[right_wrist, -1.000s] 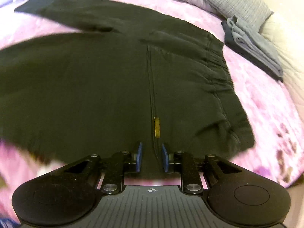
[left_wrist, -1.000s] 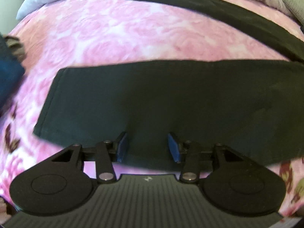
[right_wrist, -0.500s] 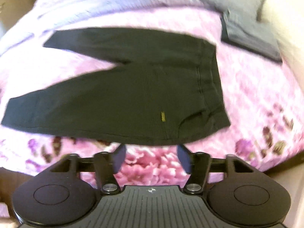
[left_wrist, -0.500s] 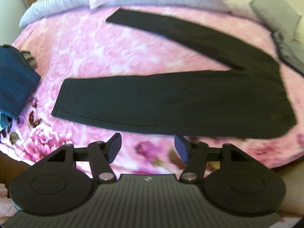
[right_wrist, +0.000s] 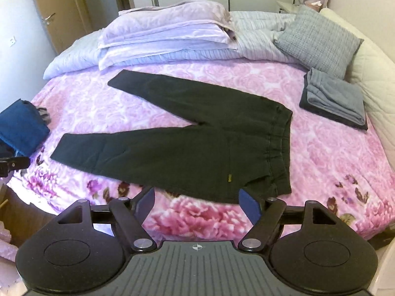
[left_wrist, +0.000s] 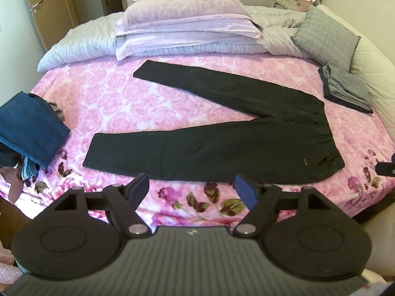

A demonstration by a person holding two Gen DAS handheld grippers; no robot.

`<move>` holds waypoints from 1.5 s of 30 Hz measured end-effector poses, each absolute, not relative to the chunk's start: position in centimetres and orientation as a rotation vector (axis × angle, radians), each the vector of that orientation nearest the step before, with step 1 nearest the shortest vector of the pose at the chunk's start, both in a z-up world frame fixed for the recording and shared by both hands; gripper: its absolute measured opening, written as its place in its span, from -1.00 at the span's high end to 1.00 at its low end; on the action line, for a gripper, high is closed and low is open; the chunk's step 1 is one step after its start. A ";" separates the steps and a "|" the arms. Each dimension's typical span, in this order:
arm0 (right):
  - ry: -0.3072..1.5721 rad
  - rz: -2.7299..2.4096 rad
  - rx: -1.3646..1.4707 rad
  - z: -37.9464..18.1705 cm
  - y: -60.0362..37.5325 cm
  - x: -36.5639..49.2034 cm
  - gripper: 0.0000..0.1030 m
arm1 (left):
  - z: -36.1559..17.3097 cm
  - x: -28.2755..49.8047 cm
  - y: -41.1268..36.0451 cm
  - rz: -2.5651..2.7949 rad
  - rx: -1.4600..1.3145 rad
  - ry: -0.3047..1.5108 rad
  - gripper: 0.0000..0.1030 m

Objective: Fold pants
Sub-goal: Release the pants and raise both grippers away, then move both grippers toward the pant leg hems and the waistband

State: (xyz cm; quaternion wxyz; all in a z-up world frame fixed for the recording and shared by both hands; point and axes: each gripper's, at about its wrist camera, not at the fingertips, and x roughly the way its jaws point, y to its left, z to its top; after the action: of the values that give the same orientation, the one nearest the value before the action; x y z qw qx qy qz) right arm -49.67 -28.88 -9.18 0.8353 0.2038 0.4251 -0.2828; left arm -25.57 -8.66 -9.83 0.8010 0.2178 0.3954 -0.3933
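Black pants (left_wrist: 222,143) (right_wrist: 187,153) lie flat on the pink floral bedspread (left_wrist: 98,98) (right_wrist: 333,162), legs spread in a V toward the left, elastic waistband on the right. A small yellow tag shows near the waist. My left gripper (left_wrist: 191,192) hangs high above the bed's near edge, in front of the near leg; its jaws are opening with nothing between them. My right gripper (right_wrist: 197,201) hovers above the near edge by the waist corner; its jaws are opening too, empty. Each gripper's edge shows in the other's view.
A blue folded garment pile (left_wrist: 29,128) (right_wrist: 19,128) sits at the bed's left edge. Grey folded clothes (left_wrist: 345,91) (right_wrist: 335,103) lie at the right, a grey cushion (left_wrist: 325,37) (right_wrist: 318,37) behind. Lilac pillows (left_wrist: 185,22) (right_wrist: 167,27) fill the back. A wooden door stands at the far left.
Both grippers have let go of the pants' near edge, spread their jaws wide and risen far above the bed. The pants now lie whole in view.
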 end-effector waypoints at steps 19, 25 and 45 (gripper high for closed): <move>0.927 -0.559 0.460 -9.9 -26.6 -51.1 -0.41 | -9.4 -29.1 -7.2 -0.829 0.514 0.855 -0.44; 0.936 -0.549 0.453 -10.0 -26.3 -51.1 -0.41 | -9.5 -29.6 -6.9 -0.823 0.515 0.867 -0.44; 0.956 -0.543 0.450 -10.3 -26.6 -48.6 -0.41 | -10.4 -27.9 -7.0 -0.828 0.508 0.901 -0.44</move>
State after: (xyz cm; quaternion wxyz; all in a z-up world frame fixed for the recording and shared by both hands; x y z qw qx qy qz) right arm -48.55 -26.60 -10.26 0.8287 0.2118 0.4505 -0.2556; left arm -27.92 -7.03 -10.36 0.7884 0.2360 0.4184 -0.3843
